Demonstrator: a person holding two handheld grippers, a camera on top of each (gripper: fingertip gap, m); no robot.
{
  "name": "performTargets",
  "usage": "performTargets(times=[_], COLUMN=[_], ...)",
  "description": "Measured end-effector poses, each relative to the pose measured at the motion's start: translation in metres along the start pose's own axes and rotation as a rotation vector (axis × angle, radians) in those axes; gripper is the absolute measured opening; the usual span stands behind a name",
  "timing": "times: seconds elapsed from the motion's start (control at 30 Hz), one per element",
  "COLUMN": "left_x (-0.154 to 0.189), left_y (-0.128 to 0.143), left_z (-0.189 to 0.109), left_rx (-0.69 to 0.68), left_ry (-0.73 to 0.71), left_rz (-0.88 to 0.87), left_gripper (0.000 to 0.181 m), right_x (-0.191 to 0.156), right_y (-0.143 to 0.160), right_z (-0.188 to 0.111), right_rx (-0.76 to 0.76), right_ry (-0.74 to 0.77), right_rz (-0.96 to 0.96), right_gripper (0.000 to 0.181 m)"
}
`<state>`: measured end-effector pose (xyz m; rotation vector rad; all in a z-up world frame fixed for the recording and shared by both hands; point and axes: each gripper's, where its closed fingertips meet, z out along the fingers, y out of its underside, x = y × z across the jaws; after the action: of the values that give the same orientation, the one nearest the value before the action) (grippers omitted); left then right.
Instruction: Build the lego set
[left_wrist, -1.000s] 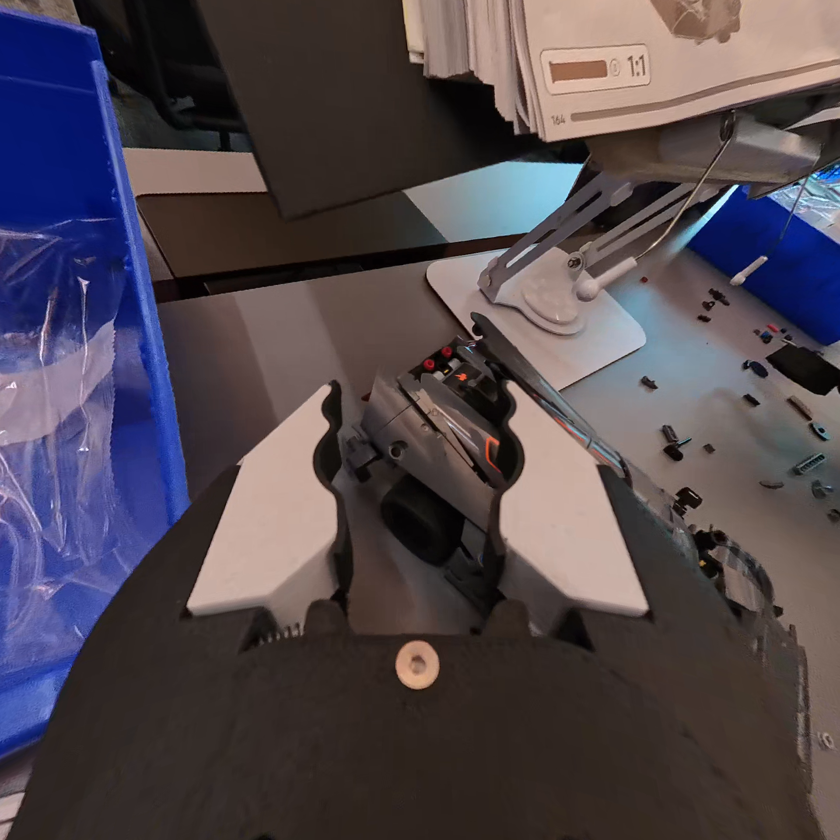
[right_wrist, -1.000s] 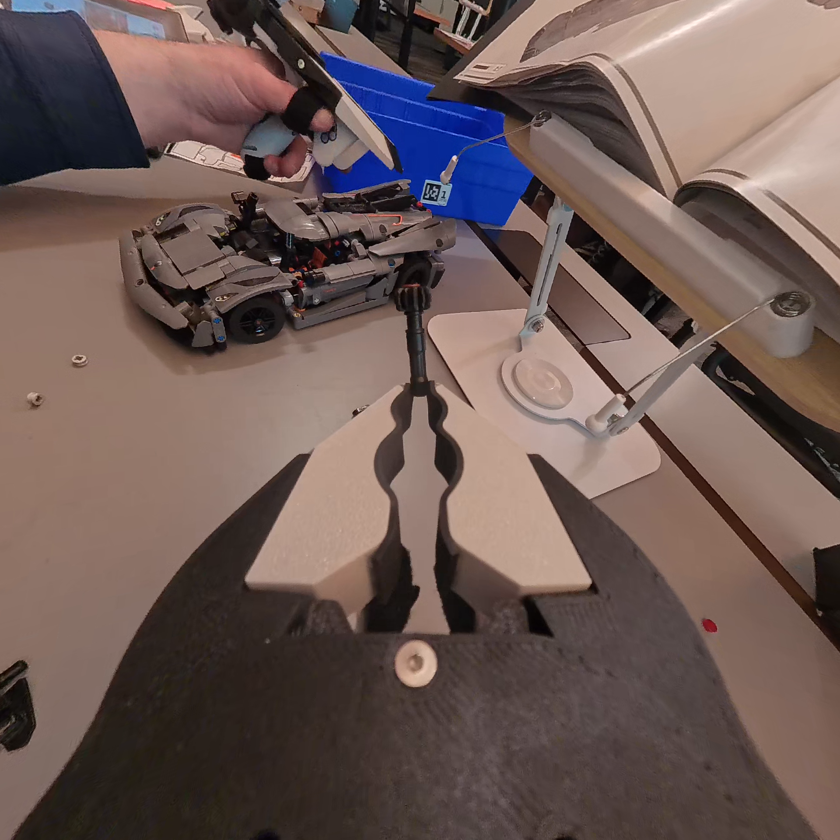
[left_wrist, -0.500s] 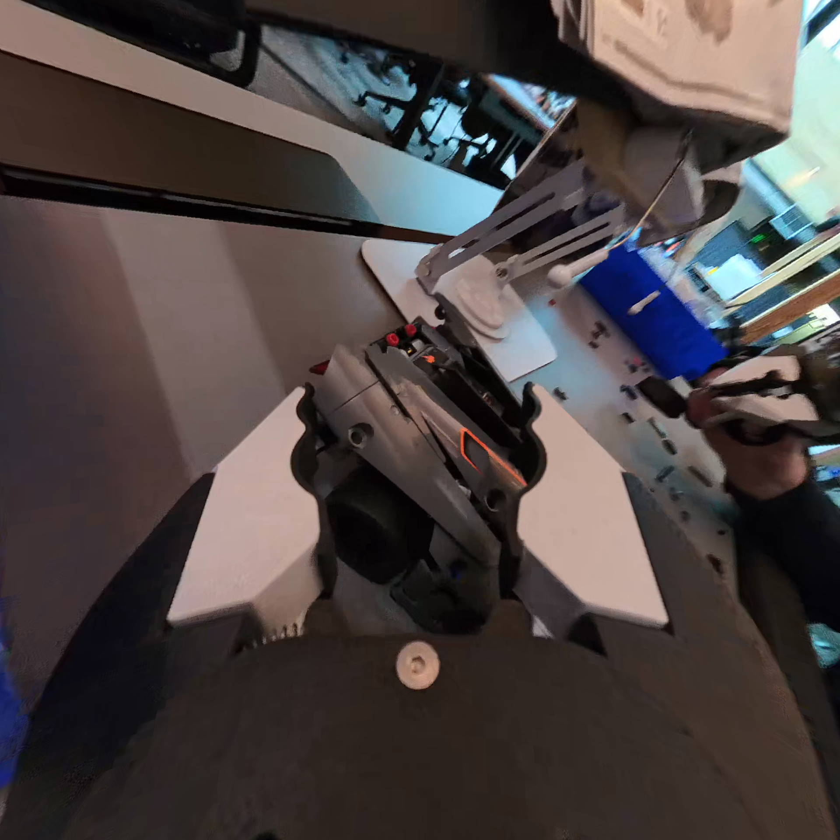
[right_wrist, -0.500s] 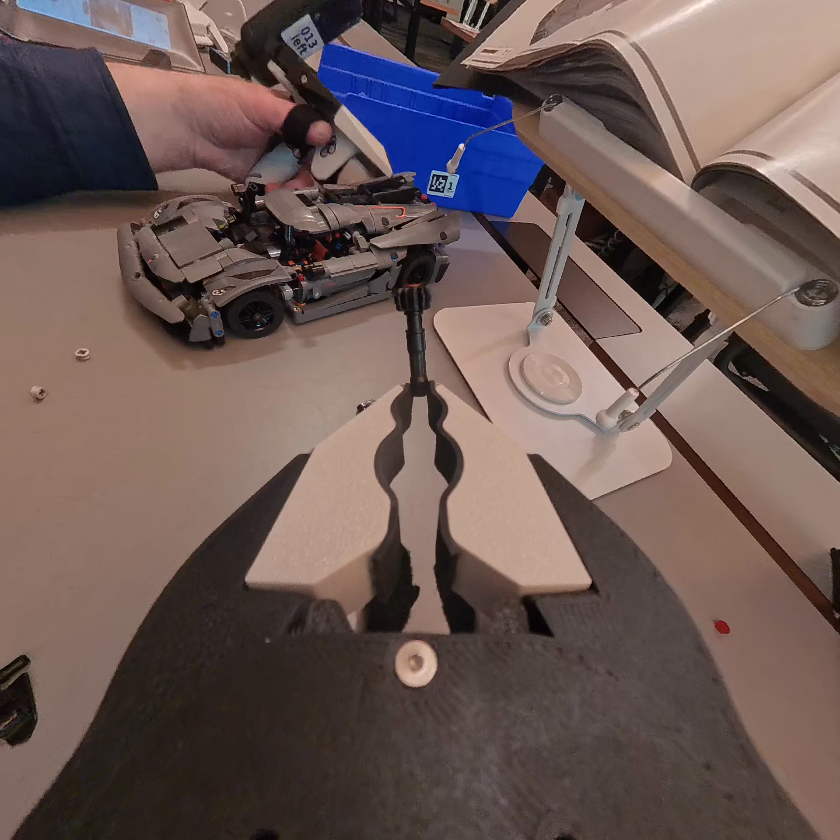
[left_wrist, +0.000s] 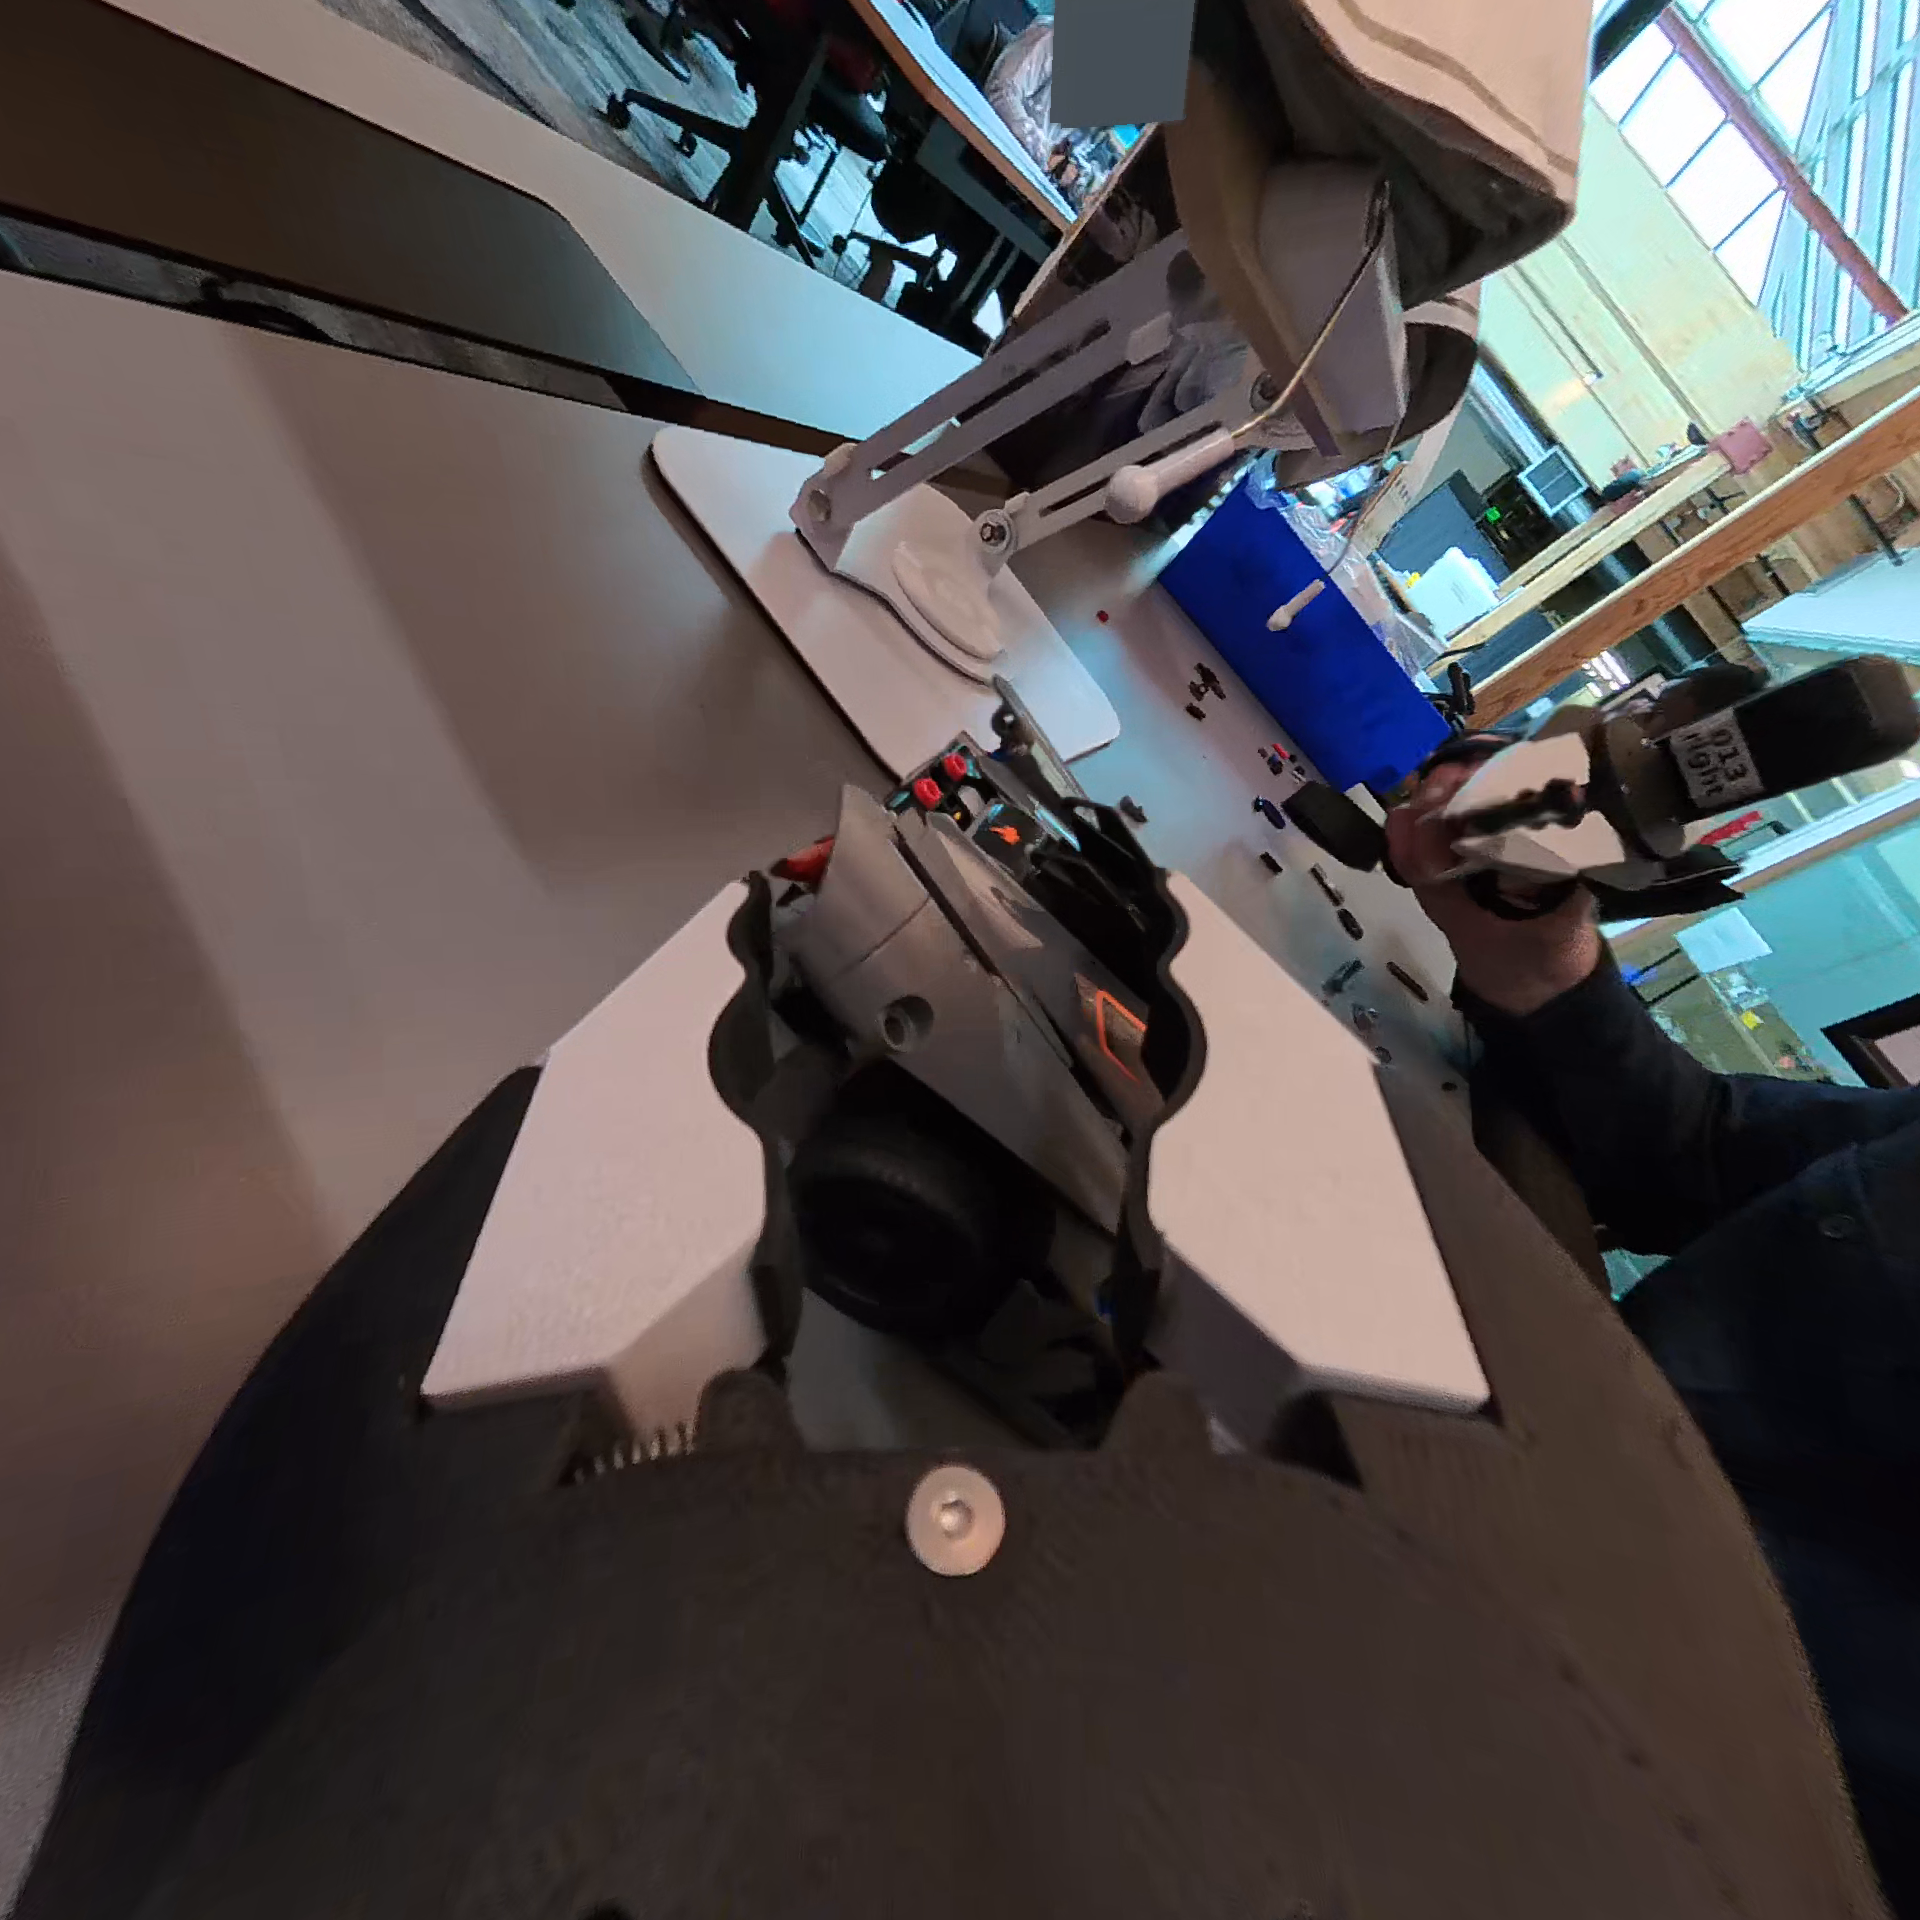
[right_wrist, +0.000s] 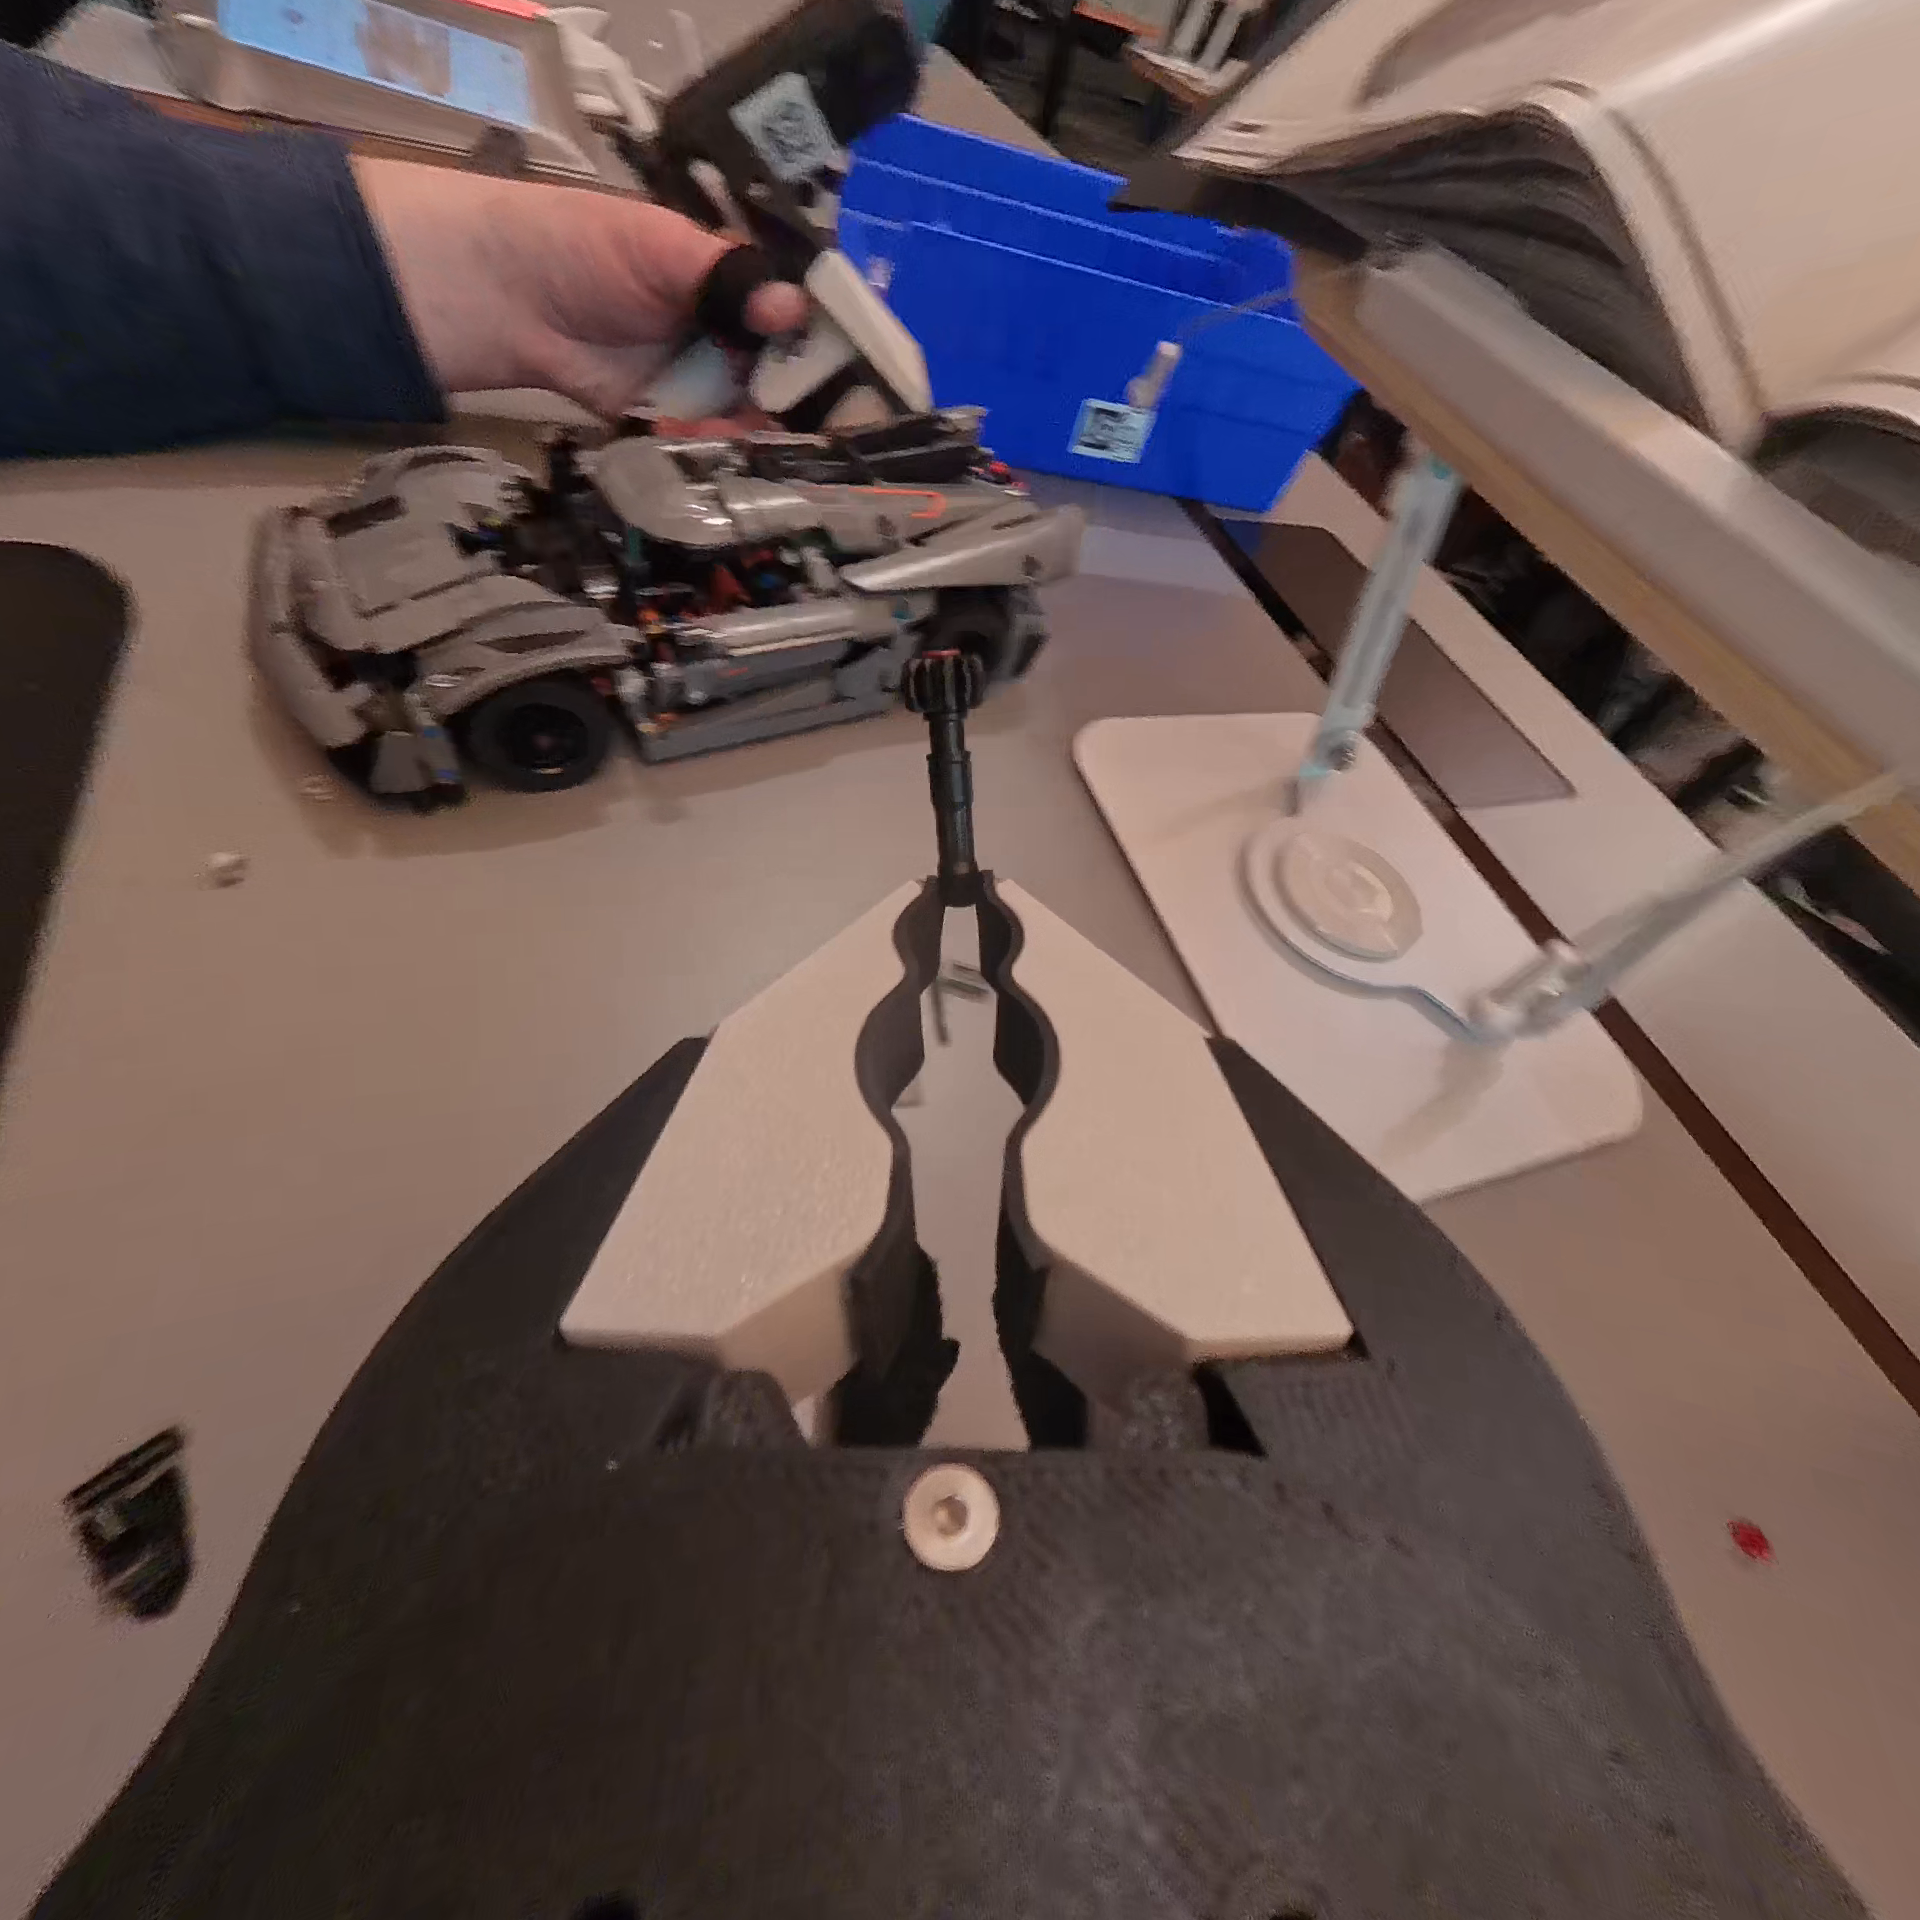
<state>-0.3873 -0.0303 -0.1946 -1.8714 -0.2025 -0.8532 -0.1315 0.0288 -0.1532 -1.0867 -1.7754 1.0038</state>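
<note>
The grey lego car stands on the table, nose to the left. My left gripper is open and straddles the car's rear, with a black wheel below between the fingers. I cannot tell if the fingers touch the body. The right wrist view shows this gripper, held by a hand, just above the car's rear top. My right gripper is shut on a black axle with a small gear at its far end. The axle points at the car's rear wheel, a short way off. The right gripper also shows in the left wrist view.
A white book stand with an open instruction booklet stands right of the car. A blue bin is behind the car. Several small loose parts lie near another blue bin. A black part lies at the near left. The gap from one gripper's tips to the other's is roughly 30 cm.
My left gripper has come down and tilted over the car's rear, still open. My right gripper has moved closer to the car with the axle in it.
</note>
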Motion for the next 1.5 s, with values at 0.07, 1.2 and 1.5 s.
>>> performTargets(times=[0.07, 1.2, 1.5], left_x=[0.005, 0.012, 0.013], left_y=[0.003, 0.004, 0.005], left_z=[0.000, -0.007, -0.007], left_rx=[-0.016, -0.027, -0.036], left_ry=[0.051, 0.127, 0.137], left_rz=[-0.011, -0.010, -0.015], left_gripper=[0.072, 0.074, 0.073], right_x=[-0.022, -0.162, -0.170], right_y=[-0.001, 0.013, 0.023], right_z=[0.007, 0.083, 0.108], right_rx=[-0.017, -0.439, -0.480], right_ry=[-0.090, -0.361, -0.298], right_rz=[-0.019, 0.019, 0.131], right_gripper=[0.004, 0.045, 0.053])
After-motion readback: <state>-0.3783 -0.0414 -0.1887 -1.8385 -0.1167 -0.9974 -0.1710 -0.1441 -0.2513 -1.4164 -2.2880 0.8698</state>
